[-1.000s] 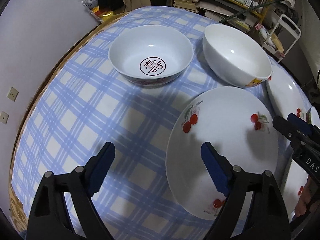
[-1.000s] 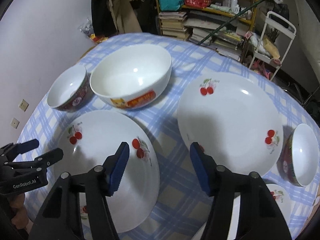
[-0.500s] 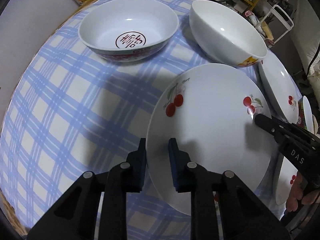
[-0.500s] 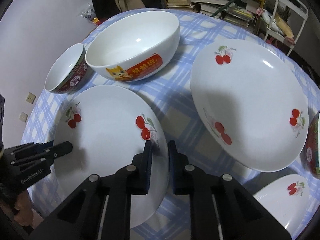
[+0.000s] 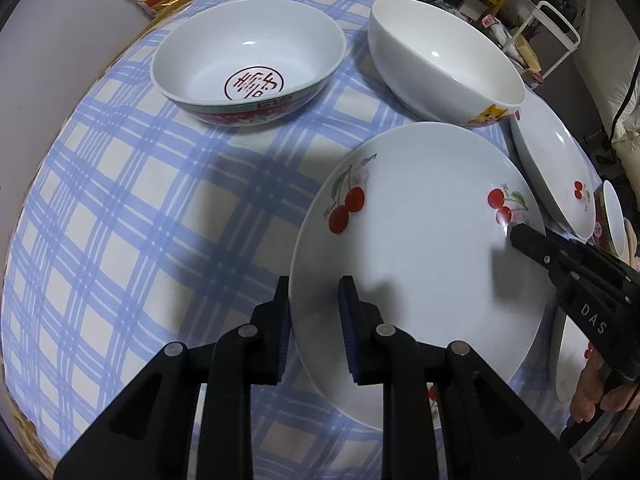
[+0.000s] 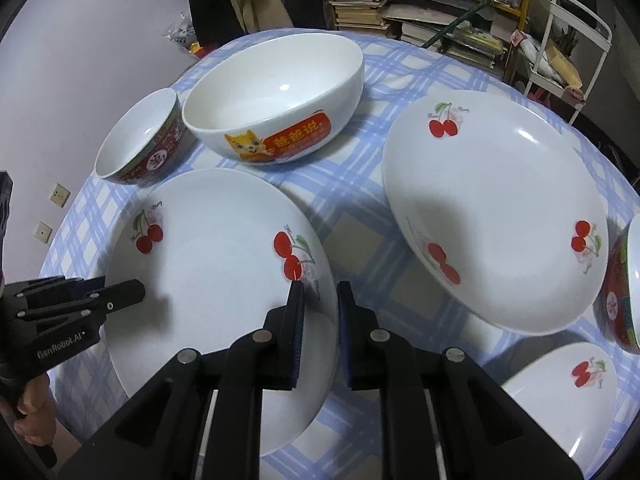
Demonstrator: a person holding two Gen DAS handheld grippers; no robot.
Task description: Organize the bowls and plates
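A white cherry plate point(image 5: 420, 248) is held tilted above the blue checked tablecloth. My left gripper point(image 5: 314, 308) is shut on its left rim. My right gripper point(image 6: 320, 308) is shut on its right rim; the plate also shows in the right wrist view point(image 6: 216, 264). The right gripper's tip shows in the left wrist view point(image 5: 532, 240), the left one's in the right wrist view point(image 6: 120, 294). A second, larger cherry plate point(image 6: 496, 208) lies to the right. A red-patterned bowl point(image 5: 248, 68) and a white cat bowl point(image 6: 276, 100) stand behind.
A small red bowl point(image 6: 624, 288) stands at the right edge and a small cherry plate point(image 6: 560, 392) lies at the front right. Shelves with books point(image 6: 360, 4) and a white rack point(image 6: 568, 44) stand beyond the round table point(image 5: 100, 200).
Both grippers went from open to shut on opposite rims of the cherry plate. The plate has since risen and tilted off the cloth.
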